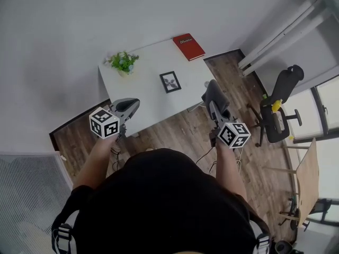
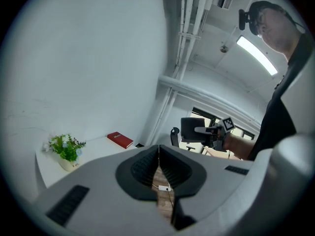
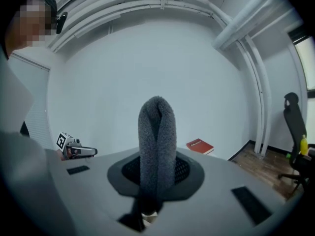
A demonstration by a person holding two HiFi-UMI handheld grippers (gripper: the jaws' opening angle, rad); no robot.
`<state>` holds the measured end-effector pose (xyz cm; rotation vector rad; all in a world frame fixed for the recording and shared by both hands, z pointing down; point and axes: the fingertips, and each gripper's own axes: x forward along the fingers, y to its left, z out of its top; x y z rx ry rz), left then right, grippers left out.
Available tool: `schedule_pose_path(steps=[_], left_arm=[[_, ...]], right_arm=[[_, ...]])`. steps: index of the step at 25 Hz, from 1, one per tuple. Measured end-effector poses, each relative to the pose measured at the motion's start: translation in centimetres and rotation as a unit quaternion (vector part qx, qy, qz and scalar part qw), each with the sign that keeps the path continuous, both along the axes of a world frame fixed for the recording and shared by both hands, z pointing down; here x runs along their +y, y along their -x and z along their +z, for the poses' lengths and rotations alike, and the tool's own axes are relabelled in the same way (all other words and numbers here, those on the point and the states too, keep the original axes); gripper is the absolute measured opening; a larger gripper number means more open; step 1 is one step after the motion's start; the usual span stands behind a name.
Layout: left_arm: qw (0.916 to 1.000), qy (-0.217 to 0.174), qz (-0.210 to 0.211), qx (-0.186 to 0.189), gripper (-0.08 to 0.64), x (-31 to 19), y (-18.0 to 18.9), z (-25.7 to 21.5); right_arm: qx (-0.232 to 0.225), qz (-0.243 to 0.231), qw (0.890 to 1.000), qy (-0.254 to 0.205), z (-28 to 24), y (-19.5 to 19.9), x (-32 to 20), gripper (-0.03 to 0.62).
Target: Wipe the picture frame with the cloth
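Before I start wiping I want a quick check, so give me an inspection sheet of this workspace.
Surface: white table, against the wall.
Job's things: picture frame mid-table; grey cloth in the right gripper.
Clutter: potted plant and red book on the table.
Grippers: left gripper shut, empty; right gripper shut on the cloth; both short of the table.
Cables: thin cable on the wood floor.
Surroundings: office chair, wall pipes.

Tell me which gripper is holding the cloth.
The right gripper: its fingers are clamped on the folded grey cloth. The left gripper has its fingers pressed together with nothing between them.
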<state>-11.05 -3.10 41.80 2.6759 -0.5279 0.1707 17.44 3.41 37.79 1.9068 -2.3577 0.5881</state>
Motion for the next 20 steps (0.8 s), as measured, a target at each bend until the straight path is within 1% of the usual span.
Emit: schedule_pose_path(steps=[9,15,20], left_arm=[[0.9997,0.014,0.015,0.010,0.011,-2.3,2.0,1.3],[0.9994,0.023,0.011,0.024,0.011,-2.2,2.5,2.0],[0.9994,0.028,0.005,0.018,0.011,-1.7,2.7,2.8]], right_arm=[[0.011,0.000,1.000,0.016,0.4,2.8,-1.8,0.044],[0.025,0.000,0.999,0.023,0.1,2.9,-2.0,0.044],[0.031,-0.005,0.999,0.016,-0.1,2.4,-3.1,0.044]])
